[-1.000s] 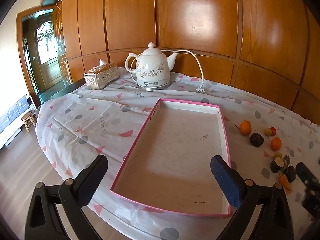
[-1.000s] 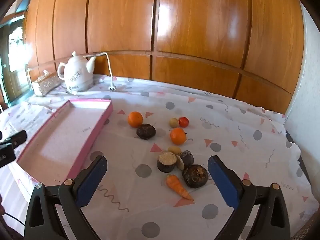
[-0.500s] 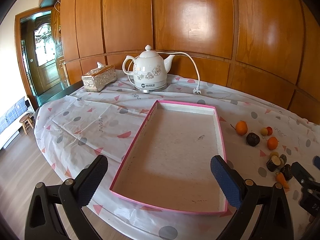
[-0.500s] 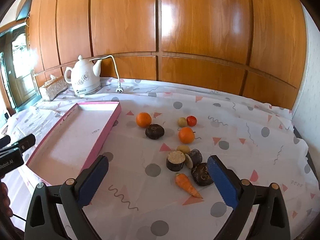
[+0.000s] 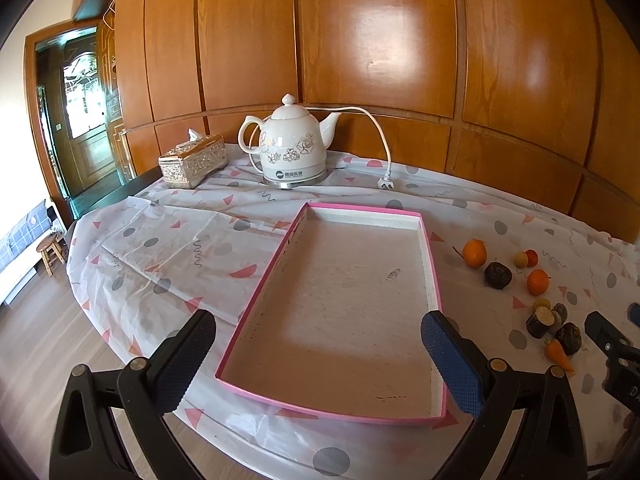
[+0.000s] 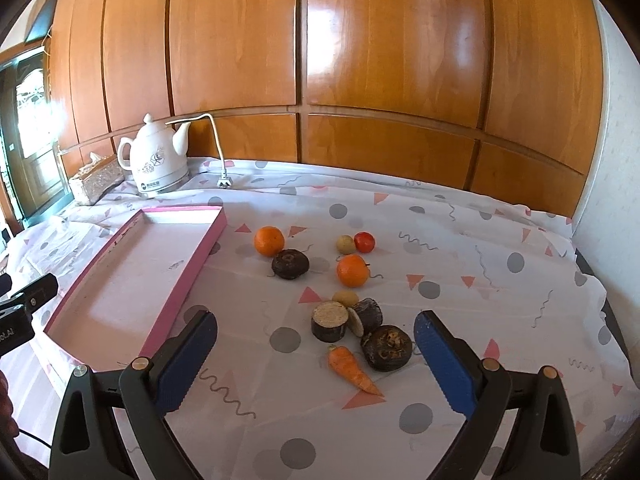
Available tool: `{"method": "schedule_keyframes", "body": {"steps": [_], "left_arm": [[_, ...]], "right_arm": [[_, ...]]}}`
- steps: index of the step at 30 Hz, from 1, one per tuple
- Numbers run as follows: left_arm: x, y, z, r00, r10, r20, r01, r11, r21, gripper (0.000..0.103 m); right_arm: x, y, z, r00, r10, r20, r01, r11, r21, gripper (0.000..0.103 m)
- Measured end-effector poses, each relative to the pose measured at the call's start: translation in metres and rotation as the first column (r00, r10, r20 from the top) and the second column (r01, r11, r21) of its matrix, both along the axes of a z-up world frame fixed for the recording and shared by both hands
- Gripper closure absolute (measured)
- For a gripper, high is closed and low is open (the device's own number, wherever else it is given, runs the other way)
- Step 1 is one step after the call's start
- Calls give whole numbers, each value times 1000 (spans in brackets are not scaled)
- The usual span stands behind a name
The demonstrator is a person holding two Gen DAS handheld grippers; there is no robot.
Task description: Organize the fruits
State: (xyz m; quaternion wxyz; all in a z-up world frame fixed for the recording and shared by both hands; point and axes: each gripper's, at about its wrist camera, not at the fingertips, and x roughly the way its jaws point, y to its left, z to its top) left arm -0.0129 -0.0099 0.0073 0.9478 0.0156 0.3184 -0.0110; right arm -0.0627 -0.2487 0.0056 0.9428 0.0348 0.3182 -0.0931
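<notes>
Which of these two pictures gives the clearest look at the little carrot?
The right wrist view: the carrot lies whole and large, just ahead of the open right gripper. In the left wrist view it is a small orange shape near the right edge.

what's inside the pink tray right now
Nothing: the tray holds only its bare pale floor, with a few faint marks. The fruits, such as the orange, lie on the cloth beside it. The near corner's floor sits behind the left claw.

Home dining room: wood-panelled wall [image 6: 360,60], clothed table [image 6: 440,240] with ceramic electric kettle [image 5: 290,144], tissue box [image 5: 192,162], ornate entry door [image 5: 86,120].
</notes>
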Motion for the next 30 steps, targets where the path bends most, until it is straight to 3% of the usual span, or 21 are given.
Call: {"method": "schedule_keyframes", "body": {"steps": [30], "left_arm": [[-11, -15, 2, 996, -83, 15, 83, 996, 26, 0]], "right_arm": [[-6, -20, 18, 998, -54, 29, 56, 996, -72, 2]]}}
